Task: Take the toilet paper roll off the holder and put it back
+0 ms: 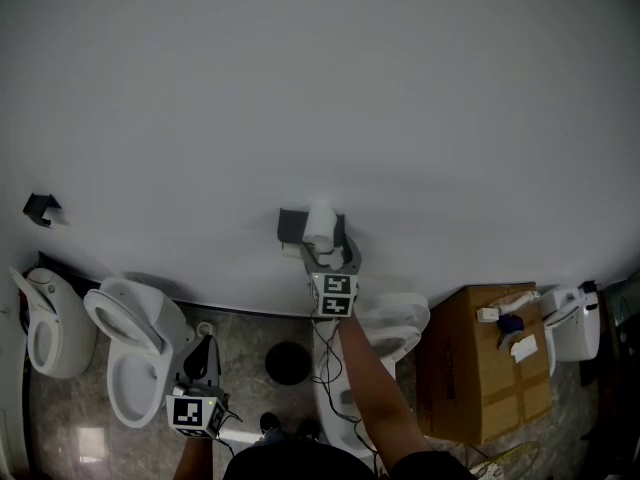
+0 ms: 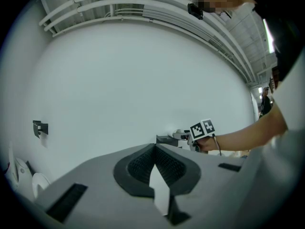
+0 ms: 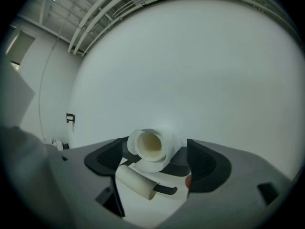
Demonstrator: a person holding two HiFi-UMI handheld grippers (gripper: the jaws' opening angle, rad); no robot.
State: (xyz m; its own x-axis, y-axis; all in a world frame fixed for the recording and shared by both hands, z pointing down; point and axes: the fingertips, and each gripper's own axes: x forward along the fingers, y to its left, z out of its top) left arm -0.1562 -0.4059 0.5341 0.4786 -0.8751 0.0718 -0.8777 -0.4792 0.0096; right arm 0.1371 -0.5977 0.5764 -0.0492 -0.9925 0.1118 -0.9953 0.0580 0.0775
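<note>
The white toilet paper roll point(image 1: 321, 222) sits at the dark wall holder point(image 1: 293, 226), mid-wall. In the right gripper view the roll point(image 3: 151, 146) faces me end-on, its hollow core showing. My right gripper point(image 3: 156, 147) is open around it, with a thin gap at the right pad point(image 3: 205, 162). Below the roll, a shorter white tube point(image 3: 135, 181) rests on a dark holder arm point(image 3: 167, 190). In the head view the right gripper point(image 1: 326, 246) reaches up to the holder. My left gripper point(image 1: 203, 354) hangs low over the floor, shut and empty, and its tips point(image 2: 153, 148) meet.
Open toilets stand along the wall at left point(image 1: 135, 353) and far left point(image 1: 50, 323). Another toilet point(image 1: 402, 326) is under the right arm. A cardboard box point(image 1: 485, 368) with small items is on the right. A dark wall bracket point(image 1: 42, 208) and a round floor drain point(image 1: 287, 362) also show.
</note>
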